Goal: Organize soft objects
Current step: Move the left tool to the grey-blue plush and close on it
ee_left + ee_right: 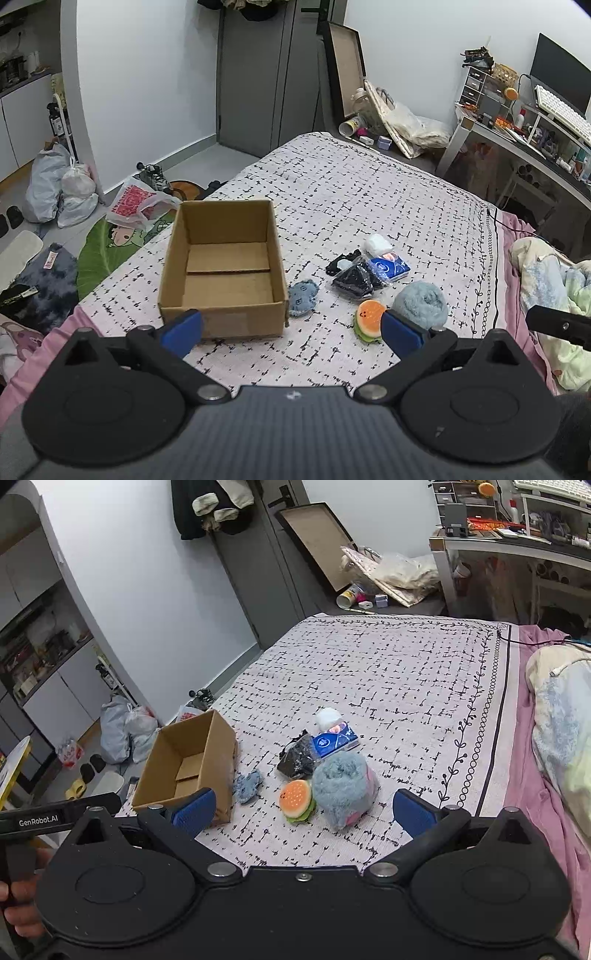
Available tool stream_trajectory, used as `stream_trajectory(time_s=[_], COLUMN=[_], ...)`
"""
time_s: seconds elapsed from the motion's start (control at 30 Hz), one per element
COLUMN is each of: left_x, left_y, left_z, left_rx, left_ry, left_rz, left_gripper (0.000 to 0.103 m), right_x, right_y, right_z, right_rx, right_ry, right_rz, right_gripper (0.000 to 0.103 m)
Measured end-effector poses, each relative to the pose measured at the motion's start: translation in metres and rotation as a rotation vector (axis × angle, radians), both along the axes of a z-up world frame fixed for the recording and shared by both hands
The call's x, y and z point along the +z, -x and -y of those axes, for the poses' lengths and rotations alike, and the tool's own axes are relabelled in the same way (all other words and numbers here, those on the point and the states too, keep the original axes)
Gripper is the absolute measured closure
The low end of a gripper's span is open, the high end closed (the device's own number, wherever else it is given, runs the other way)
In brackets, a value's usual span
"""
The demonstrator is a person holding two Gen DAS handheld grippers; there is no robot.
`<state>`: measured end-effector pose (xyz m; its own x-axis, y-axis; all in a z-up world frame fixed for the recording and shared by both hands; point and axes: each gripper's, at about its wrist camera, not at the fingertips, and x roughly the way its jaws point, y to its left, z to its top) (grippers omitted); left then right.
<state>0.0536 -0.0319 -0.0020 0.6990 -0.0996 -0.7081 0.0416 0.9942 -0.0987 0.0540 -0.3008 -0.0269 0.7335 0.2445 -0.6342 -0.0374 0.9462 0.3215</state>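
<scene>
While both tools hover above the near edge of the bed, nothing is grasped.

Left gripper (291, 328): spread wide, blue pads apart, holding nothing; the cardboard box (225, 266) sits at about 11 o'clock from it, its near wall just beyond the left pad.

Right gripper (303, 812): spread wide and empty as well; the soft things lie straight ahead at 12 o'clock, between its two pads in its own view.

Nearest soft things: the fluffy blue roll (341, 788) and the burger plush (297, 799) touch each other, the burger on the roll's box-ward side. The roll's long axis runs roughly 12 to 6 from the right gripper.

Further pile: a black bagged item (299, 757), a blue tissue pack (334, 740) and a small white bundle (328, 716) are clustered at 12 o'clock behind the roll.

Small blue plush (303, 297): lies just beside the box's right wall, apart from the pile.

Box: open, upright, nothing inside but its bottom flaps; at 10 o'clock from the right gripper.

Judgement: the right gripper seems nearer and better lined up for the roll or burger; the carry would then go left to the box.

Bedspread (369, 192): patterned, bearing everything.
</scene>
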Motion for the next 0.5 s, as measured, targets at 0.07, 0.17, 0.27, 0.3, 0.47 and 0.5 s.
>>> stream_trajectory(time_s=[0.07,0.17,0.27,0.3,0.47,0.5], left_x=[-0.001,-0.002,-0.003,-0.003,-0.006,-0.007], left_y=[-0.005,-0.013,-0.021,-0.023,-0.039,-0.042], left_z=[0.003,0.009,0.013,0.014,0.018,0.02], left_rx=[-0.003,-0.007,-0.008,-0.007,-0.009,-0.01], left_ry=[0.003,0.009,0.019,0.024,0.062,0.061], left_rz=[-0.002,-0.005,-0.008,-0.009,-0.022,-0.023], left_gripper=[0.001,0.001,0.001,0.002,0.003,0.003], right_x=[0.0,0.0,0.001,0.002,0.005,0.005], right_y=[-0.004,-0.011,-0.02,-0.023,-0.038,-0.041], right_z=[0.002,0.007,0.011,0.012,0.016,0.017], right_rx=[-0.001,-0.007,-0.018,-0.02,-0.027,-0.031], right_ry=[-0.008,-0.034,-0.04,-0.044,-0.088,-0.09], right_rz=[-0.001,-0.011,-0.02,-0.022,-0.027,-0.031], right_gripper=[0.0,0.0,0.0,0.0,0.0,0.0])
